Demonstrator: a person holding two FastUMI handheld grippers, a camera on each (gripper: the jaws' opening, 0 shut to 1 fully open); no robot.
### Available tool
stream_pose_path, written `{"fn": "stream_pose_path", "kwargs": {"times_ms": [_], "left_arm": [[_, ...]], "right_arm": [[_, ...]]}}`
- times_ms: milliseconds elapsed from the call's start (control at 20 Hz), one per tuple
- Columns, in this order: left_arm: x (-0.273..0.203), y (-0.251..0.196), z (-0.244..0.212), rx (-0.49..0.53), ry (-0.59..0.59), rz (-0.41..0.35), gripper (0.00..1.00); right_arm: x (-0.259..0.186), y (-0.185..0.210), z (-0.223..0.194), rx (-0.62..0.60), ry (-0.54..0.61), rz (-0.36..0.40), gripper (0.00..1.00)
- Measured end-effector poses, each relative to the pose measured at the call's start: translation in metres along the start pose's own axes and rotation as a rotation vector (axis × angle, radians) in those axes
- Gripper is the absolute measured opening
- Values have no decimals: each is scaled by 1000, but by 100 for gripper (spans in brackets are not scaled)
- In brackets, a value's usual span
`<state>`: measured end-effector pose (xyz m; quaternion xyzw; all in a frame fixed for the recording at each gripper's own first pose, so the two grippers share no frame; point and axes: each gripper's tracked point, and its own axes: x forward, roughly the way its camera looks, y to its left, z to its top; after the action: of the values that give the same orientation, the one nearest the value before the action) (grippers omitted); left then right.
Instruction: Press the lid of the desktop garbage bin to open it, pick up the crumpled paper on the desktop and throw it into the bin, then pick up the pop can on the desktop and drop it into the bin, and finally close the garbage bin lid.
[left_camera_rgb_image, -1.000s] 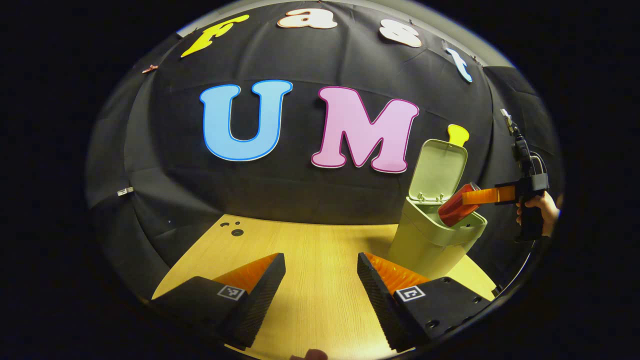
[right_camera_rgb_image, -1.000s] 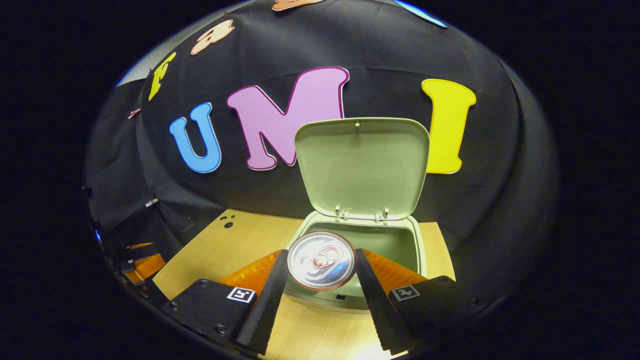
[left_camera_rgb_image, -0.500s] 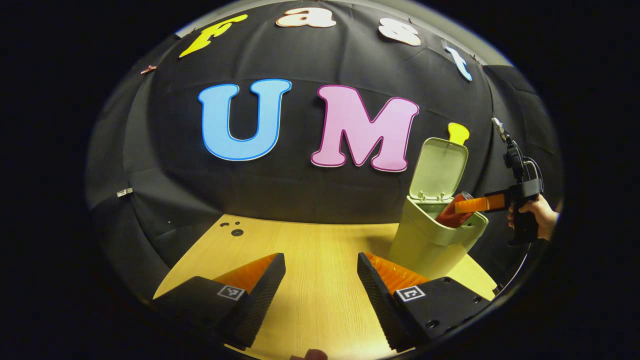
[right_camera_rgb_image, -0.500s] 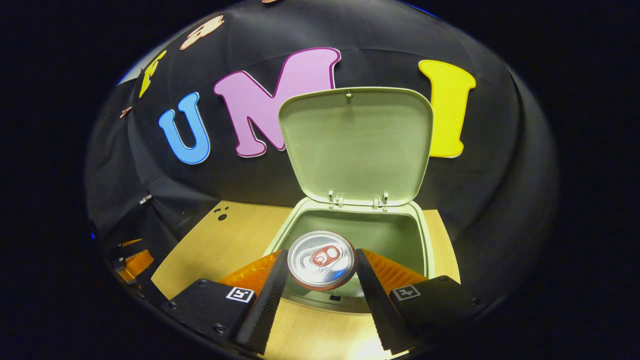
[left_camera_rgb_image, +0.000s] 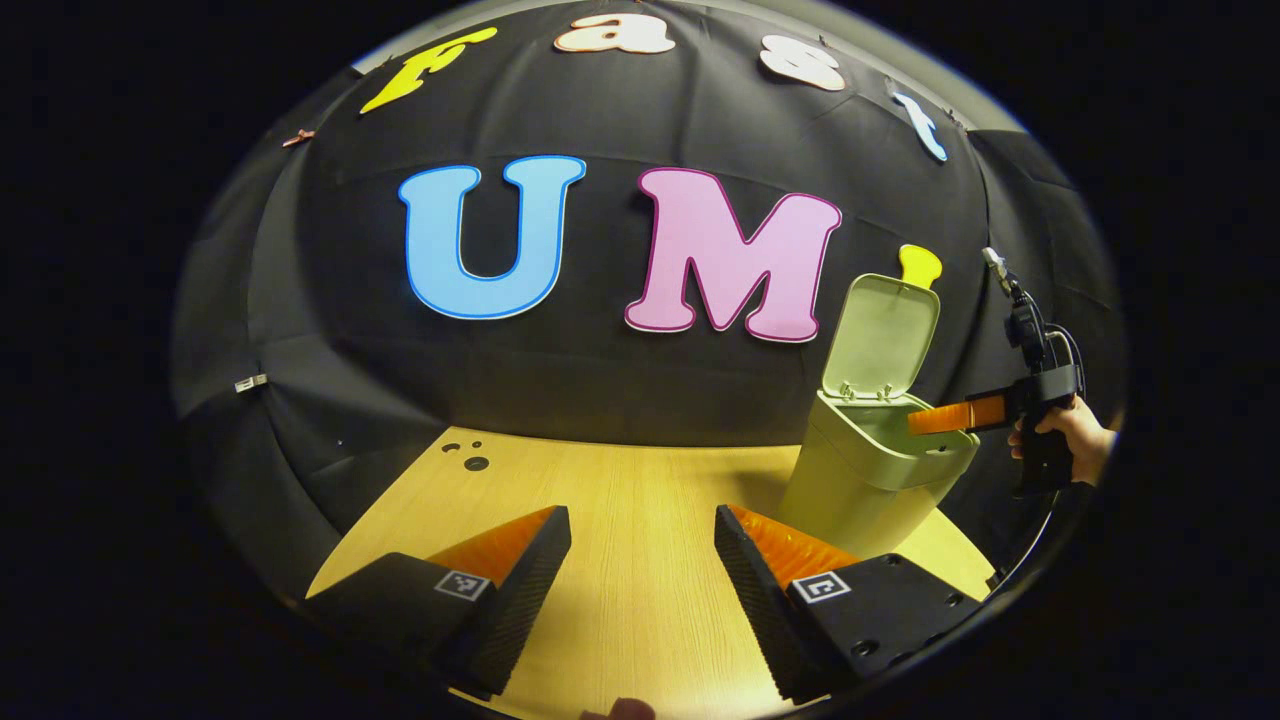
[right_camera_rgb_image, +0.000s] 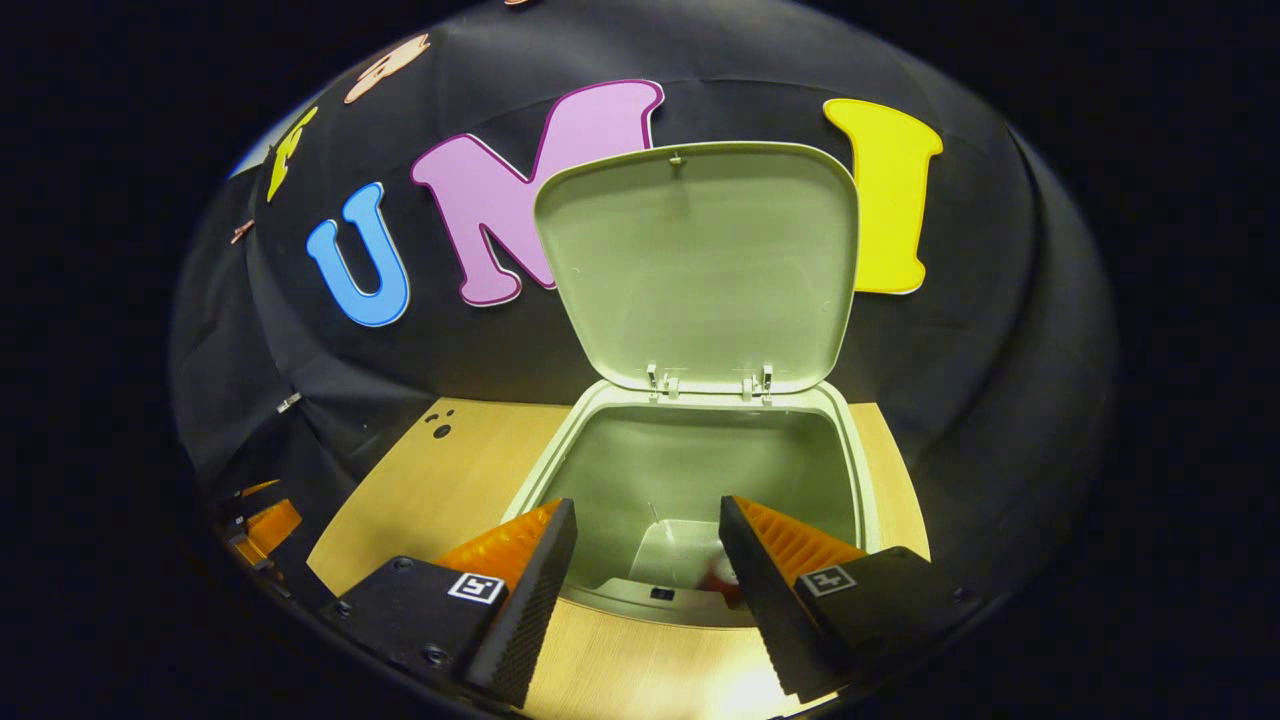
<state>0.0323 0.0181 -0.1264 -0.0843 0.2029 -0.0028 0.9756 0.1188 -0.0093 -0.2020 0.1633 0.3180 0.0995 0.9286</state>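
Note:
The pale green bin (left_camera_rgb_image: 865, 485) stands at the table's right end with its lid (left_camera_rgb_image: 882, 330) raised upright. In the right gripper view I look down into the bin (right_camera_rgb_image: 545, 465) under the raised lid (right_camera_rgb_image: 700, 260). A bit of the red pop can (right_camera_rgb_image: 722, 578) lies deep inside, beside a pale shape that I cannot identify. My right gripper (right_camera_rgb_image: 648, 540) is open and empty just above the bin's front rim; the left gripper view shows it (left_camera_rgb_image: 915, 424) over the opening, held by a hand (left_camera_rgb_image: 1065, 432). My left gripper (left_camera_rgb_image: 642, 540) hangs open over bare tabletop.
The wooden table (left_camera_rgb_image: 620, 480) has a few small holes (left_camera_rgb_image: 470, 462) near its back left edge. Black cloth wall stands close behind the bin. The left gripper (right_camera_rgb_image: 255, 525) sits low at the far left of the right gripper view.
My right gripper moved forward over the bin and opened. The pop can left its fingers and dropped into the bin. The left gripper stayed put.

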Motion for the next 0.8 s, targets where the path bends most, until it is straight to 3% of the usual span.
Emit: {"fn": "stream_pose_path", "kwargs": {"times_ms": [150, 450, 800], "left_arm": [[0, -1, -1, 1, 2, -1, 94], [0, -3, -1, 3, 4, -8, 94], [0, -4, -1, 1, 4, -10, 94]], "right_arm": [[-5, 2, 3, 6, -14, 6, 98], [-24, 6, 26, 17, -80, 7, 98], [-59, 16, 82, -20, -219, 7, 99]]}}
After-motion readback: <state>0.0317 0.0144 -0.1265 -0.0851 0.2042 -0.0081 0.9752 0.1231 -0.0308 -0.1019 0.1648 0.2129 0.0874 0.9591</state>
